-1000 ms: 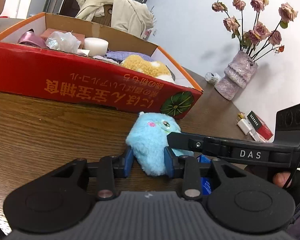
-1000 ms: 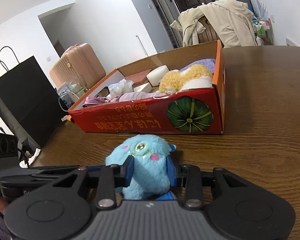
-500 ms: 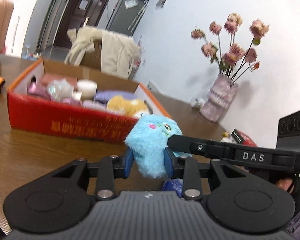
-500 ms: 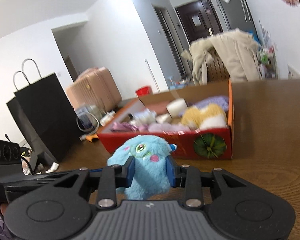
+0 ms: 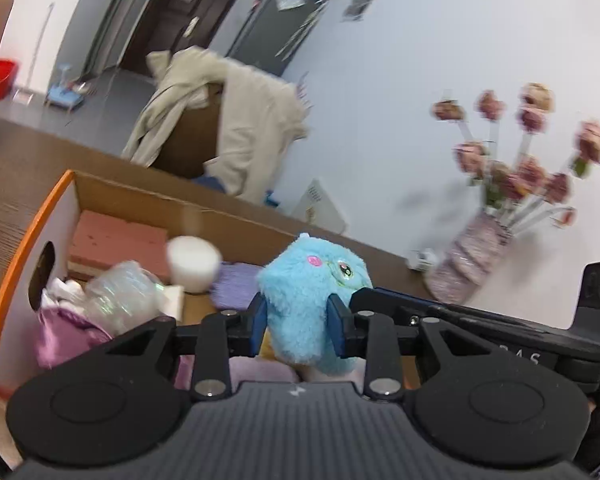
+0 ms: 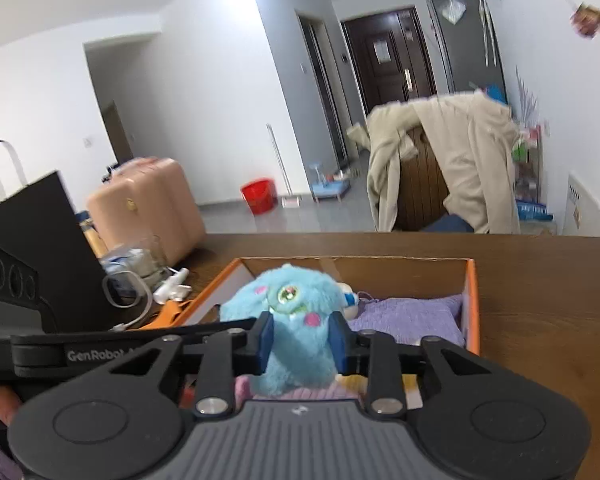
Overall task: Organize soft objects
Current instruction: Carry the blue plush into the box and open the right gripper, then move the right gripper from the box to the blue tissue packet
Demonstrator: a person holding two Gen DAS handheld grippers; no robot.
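I hold one blue plush [image 5: 314, 312] with both grippers at once. In the left wrist view my left gripper [image 5: 297, 324] grasps it low in the middle of the frame, blue pads pressed into the fur on either side. My right gripper [image 5: 480, 322] comes in from the right edge, its tip against the plush's face by the eye. In the right wrist view the right gripper [image 6: 300, 338] clamps the same plush [image 6: 290, 320] at lower centre, and its jaws are closing with the plush between them; the left gripper [image 6: 140, 340] reaches in from the left edge to the toy's side.

The plush hangs above the open box [image 5: 24, 256], clear of what lies inside. In the left wrist view the box fills the lower left of the frame, orange rim towards the left. Inside it I see a pink block [image 5: 120, 240] at the back, a white cylinder [image 5: 194, 262] right of it, a crinkly clear wrap [image 5: 120, 296] and shiny purple cloth [image 5: 66, 338] at lower left. In the right wrist view a lilac pad [image 6: 412, 316] lies in the box just right of the plush.

The box sits on a brown table [image 6: 548, 312]. A vase [image 5: 466, 260] of dried roses stands at the right of the left wrist view, blurred. A beige coat [image 6: 452, 160] hangs over a chair beyond the table
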